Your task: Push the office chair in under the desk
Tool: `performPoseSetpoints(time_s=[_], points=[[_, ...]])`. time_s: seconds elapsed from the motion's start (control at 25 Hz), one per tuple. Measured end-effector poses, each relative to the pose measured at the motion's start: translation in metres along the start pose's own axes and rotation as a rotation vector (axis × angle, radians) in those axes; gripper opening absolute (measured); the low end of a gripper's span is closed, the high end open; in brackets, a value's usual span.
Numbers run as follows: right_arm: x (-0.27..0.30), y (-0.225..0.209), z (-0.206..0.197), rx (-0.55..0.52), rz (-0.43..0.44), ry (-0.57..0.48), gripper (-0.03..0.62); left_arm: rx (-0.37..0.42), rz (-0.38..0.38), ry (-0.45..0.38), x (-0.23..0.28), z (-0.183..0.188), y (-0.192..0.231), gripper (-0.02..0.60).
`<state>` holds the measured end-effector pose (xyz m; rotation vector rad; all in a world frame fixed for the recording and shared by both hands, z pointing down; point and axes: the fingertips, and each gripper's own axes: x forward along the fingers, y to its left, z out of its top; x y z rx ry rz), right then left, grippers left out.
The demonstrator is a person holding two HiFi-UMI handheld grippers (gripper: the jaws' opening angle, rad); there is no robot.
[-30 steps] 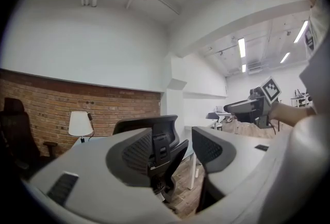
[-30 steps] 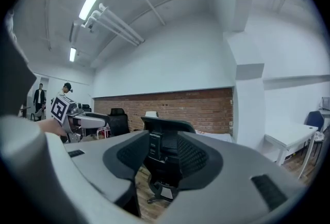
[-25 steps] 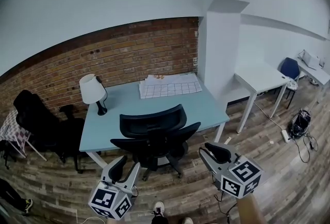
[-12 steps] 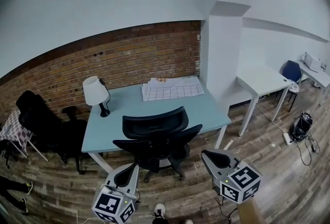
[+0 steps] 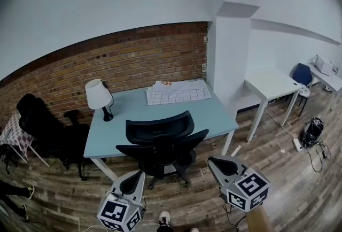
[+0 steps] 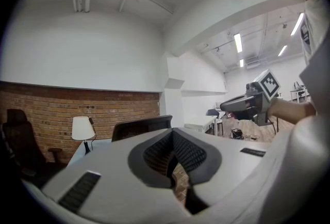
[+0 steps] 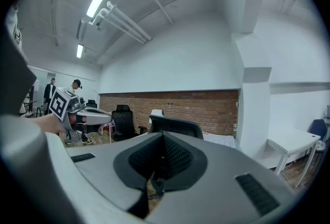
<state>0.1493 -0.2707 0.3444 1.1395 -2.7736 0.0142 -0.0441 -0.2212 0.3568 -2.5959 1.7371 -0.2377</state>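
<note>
At the far left a black spare chair (image 5: 37, 124) stands against the brick wall (image 5: 133, 57), clear of the desk. The pale blue desk (image 5: 211, 113) sits with its rear edge to that wall. A white-shaded lamp (image 5: 98, 94) stands near the worktop's rear left corner, and a gridded sheet (image 5: 179, 92) lies along the rear edge toward the right corner.

The left gripper (image 5: 134, 177) is held low in front of the person. It is tilted so its jaws point forward and up at the chair from the left side of its base. Its jaws are pressed fully together with nothing between them.

The office chair (image 5: 160, 140) stands at the middle of the desk's front edge with its backrest toward the person. The backrest overlaps that edge, and the wheeled base is out on the wooden floor. Neither gripper touches it.

The right gripper (image 5: 214, 161) is held at about the same height, to the right of the chair's base, on a bare forearm (image 5: 256, 220) that enters from the bottom edge. Its jaws aim forward and are also closed on nothing.

Further right are a white pillar (image 5: 227, 60), a white table (image 5: 270, 82), a blue chair (image 5: 302, 71) and a dark bag (image 5: 311, 130) on the floor.
</note>
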Motion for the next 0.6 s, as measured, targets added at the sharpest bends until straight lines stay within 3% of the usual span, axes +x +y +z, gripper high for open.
performPoseSetpoints(time_s=[0.16,0.6], points=[[0.002,-0.001,-0.002,-0.001,0.004,0.005,0.018,0.012,0.012,-0.044,0.003,-0.001,0.005,0.011],[0.015,-0.008,-0.004,0.005,0.014,0.015,0.018,0.012,0.016,-0.031,0.013,-0.001,0.01,0.01]])
